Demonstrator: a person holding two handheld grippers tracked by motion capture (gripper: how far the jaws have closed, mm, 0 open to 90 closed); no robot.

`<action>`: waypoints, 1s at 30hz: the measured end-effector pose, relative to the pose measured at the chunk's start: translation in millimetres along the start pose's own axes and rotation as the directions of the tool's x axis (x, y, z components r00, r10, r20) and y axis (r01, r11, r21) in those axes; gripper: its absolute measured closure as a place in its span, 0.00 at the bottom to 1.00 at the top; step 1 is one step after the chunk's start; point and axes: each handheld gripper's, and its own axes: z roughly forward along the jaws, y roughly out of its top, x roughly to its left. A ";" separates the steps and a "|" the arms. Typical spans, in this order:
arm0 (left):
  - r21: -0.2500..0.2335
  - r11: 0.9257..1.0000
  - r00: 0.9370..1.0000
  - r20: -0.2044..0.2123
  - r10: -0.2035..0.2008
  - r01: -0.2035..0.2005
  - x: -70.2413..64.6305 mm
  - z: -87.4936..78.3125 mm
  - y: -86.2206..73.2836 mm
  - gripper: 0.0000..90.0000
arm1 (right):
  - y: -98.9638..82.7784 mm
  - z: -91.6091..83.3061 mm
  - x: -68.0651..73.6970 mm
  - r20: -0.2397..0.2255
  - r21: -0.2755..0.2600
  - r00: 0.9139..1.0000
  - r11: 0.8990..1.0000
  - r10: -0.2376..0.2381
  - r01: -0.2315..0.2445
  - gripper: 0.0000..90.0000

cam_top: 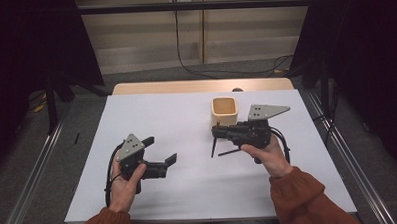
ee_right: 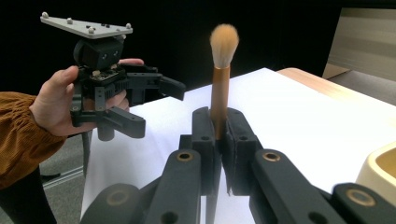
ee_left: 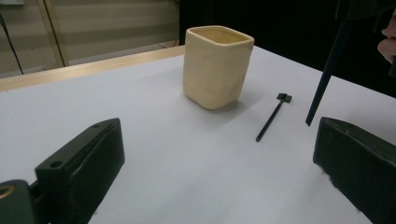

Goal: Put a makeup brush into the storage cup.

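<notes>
Fingers of the right gripper [ee_right: 217, 154] are clamping a brush [ee_right: 221, 79] beside the cream cup [cam_top: 224, 110] on the desk [cam_top: 189, 182], while the left gripper [cam_top: 162, 151] is gaping wide, holding nothing.

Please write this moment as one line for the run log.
right gripper: shut on brush | left gripper: open, empty | cup: upright on table | black stick: lying beside cup

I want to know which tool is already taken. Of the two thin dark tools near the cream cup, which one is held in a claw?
The makeup brush with the tan bristle tuft, clamped in the right claw. The other, a thin black stick, lies loose on the table.
</notes>
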 end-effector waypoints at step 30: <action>0.015 1.000 0.999 -0.035 -0.013 0.013 9.0 -41.3 -29.7 0.03 | 29.6 -22.5 -38.1 0.127 -0.019 0.992 1.000 0.018 -0.016 0.94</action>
